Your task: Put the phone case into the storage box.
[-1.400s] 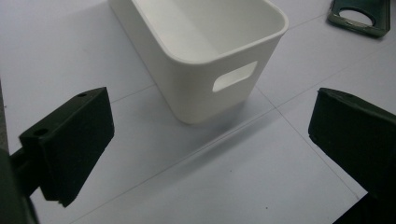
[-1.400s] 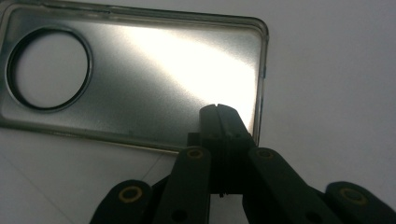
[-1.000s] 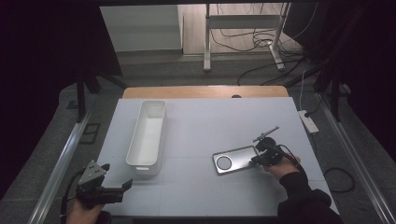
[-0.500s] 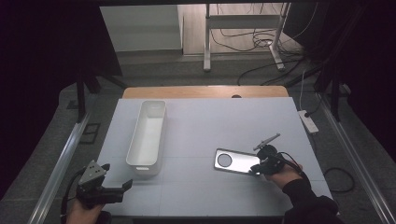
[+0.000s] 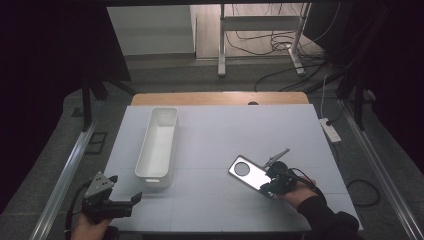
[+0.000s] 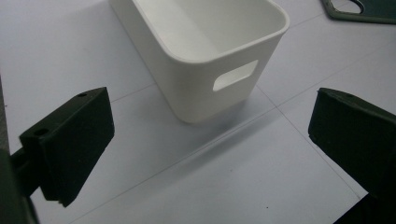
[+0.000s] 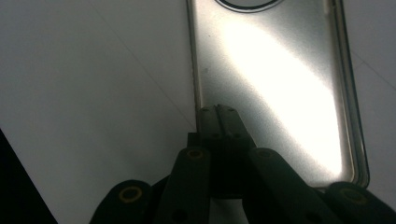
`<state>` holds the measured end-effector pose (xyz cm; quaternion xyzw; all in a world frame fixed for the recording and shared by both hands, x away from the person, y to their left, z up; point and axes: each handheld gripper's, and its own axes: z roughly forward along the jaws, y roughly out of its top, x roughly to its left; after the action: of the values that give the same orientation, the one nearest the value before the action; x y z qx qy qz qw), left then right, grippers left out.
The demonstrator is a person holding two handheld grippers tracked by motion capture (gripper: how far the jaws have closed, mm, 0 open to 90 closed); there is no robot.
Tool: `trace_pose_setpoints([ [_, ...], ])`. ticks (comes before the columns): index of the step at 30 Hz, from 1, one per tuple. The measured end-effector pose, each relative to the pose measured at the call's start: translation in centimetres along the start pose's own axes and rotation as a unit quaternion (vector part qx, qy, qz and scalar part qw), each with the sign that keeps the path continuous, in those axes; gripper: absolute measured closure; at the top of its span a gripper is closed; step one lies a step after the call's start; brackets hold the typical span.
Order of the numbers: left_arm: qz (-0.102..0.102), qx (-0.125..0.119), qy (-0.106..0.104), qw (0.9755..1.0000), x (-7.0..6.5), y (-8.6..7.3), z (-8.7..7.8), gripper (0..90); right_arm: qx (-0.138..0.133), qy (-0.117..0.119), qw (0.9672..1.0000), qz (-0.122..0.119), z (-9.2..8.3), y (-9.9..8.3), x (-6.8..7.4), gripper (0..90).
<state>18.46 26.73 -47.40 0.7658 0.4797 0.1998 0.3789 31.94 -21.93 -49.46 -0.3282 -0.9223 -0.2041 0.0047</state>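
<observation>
A clear phone case (image 5: 248, 172) with a round camera hole lies slanted on the white table, right of centre. My right gripper (image 5: 270, 184) is at its near end. In the right gripper view the jaws are shut tight together, and the right gripper (image 7: 218, 112) rests its tips on the phone case (image 7: 280, 70) close to its left rim. At the table's front left corner my left gripper (image 5: 126, 192) is open and holds nothing. The left gripper (image 6: 217, 135) faces the short end of a white bin (image 6: 196, 88).
The long white bin (image 5: 145, 150) is empty and runs front to back on the left half of the table. A corner of the phone case (image 6: 359, 11) shows beyond it. A power strip (image 5: 331, 131) lies off the right edge. Cables cross the floor behind.
The right hand moved toward the front edge with its jaws shut. The case's near end went with it, so the case now lies more slanted. The left gripper stayed put.
</observation>
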Motion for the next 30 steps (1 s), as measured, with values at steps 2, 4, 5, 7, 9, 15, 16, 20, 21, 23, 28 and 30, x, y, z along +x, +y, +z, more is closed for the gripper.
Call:
trace_pose_setpoints([
  [2, 0.001, 0.000, 0.000, 1.0000, 0.0, 0.0, 0.0, 1.4, 0.002, 0.007, 1.0000, 0.000, 0.2, 0.2, 0.3, 89.9],
  [4, 0.001, 0.001, 0.000, 1.0000, 0.0, 0.0, 0.0, 1.4, 0.002, 0.012, 0.9999, -0.009, 0.5, 0.4, 0.6, 89.9],
  [5, 0.001, 0.001, 0.000, 1.0000, 0.0, 0.0, 0.0, 1.4, 0.002, 0.013, 0.9998, -0.011, 0.6, 0.6, 0.9, 89.9],
  [7, 0.002, 0.001, 0.000, 1.0000, 0.0, 0.0, 0.0, 1.4, 0.004, 0.018, 0.9997, -0.013, 0.7, 0.7, 1.0, 89.9],
  [9, 0.002, 0.001, 0.000, 1.0000, 0.0, 0.0, 0.0, 1.4, 0.006, 0.020, 0.9996, -0.022, 1.0, 1.0, 1.4, 89.9],
  [15, 0.001, 0.000, -0.001, 1.0000, 0.0, 0.0, 0.0, 1.4, 0.000, 0.018, 0.9996, -0.024, 1.0, 1.2, 1.6, 89.5],
  [16, 0.001, 0.000, -0.001, 1.0000, 0.0, 0.0, 0.0, 1.4, -0.004, 0.017, 0.9996, -0.022, 1.0, 1.2, 1.5, 88.9],
  [20, 0.002, 0.001, 0.000, 1.0000, 0.0, 0.0, 0.0, 1.4, -0.028, 0.011, 0.9994, -0.014, 0.4, 1.2, 1.3, 84.8],
  [21, 0.002, 0.000, 0.000, 1.0000, 0.0, 0.0, 0.0, 1.4, -0.034, 0.008, 0.9993, -0.013, 0.3, 1.2, 1.3, 83.1],
  [23, 0.001, 0.000, 0.000, 1.0000, 0.0, 0.0, 0.0, 1.4, -0.047, 0.001, 0.9988, -0.012, -0.1, 1.3, 1.2, 77.3],
  [28, 0.002, 0.001, 0.000, 1.0000, 0.0, 0.0, 0.0, 1.4, -0.059, -0.016, 0.9981, -0.003, -0.5, 1.4, 0.8, 59.9],
  [30, 0.002, 0.001, 0.000, 1.0000, 0.0, 0.0, 0.0, 1.4, -0.062, -0.022, 0.9979, 0.001, -0.6, 1.4, 0.5, 53.8],
])
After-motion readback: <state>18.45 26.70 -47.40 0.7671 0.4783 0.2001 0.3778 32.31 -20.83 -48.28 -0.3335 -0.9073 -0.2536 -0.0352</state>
